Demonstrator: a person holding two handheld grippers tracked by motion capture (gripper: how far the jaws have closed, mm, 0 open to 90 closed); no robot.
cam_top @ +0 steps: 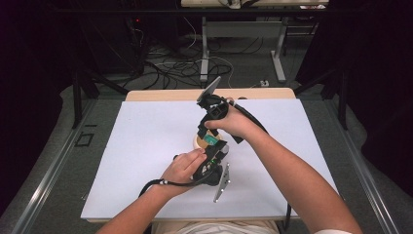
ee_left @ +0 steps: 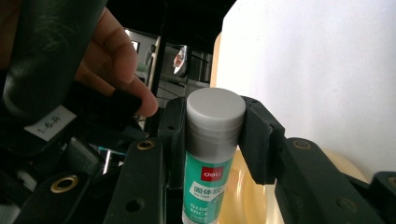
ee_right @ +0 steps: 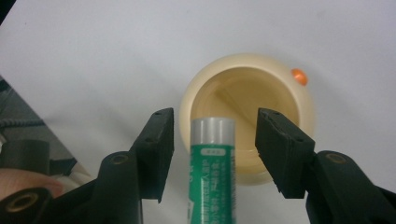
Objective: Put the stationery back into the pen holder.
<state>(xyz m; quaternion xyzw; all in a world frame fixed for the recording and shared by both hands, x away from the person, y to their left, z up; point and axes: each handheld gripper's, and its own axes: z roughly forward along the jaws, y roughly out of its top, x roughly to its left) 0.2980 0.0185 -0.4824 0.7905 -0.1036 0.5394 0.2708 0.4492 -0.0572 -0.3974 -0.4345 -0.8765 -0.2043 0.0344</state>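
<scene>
Two grippers meet over the middle of the white sheet (cam_top: 146,146) here, and both forearms angle in from the bottom edge toward each other. Left hand (cam_top: 182,167) sits low near the table, its left gripper (ee_left: 215,135) clamped tight on the glue stick (ee_left: 212,154) just under the grey cap. Right hand (cam_top: 233,121) is raised and tipped down, and the right gripper (ee_right: 214,135) has its jaws spread wide on either side of the stick's cap end without touching it. Right behind that sits the cream cup (ee_right: 299,93), with the stick's end over its near rim. From above, the hands cover most of the cup and stick. Can't make out the small orange thing (ee_right: 299,76) on the rim.
</scene>
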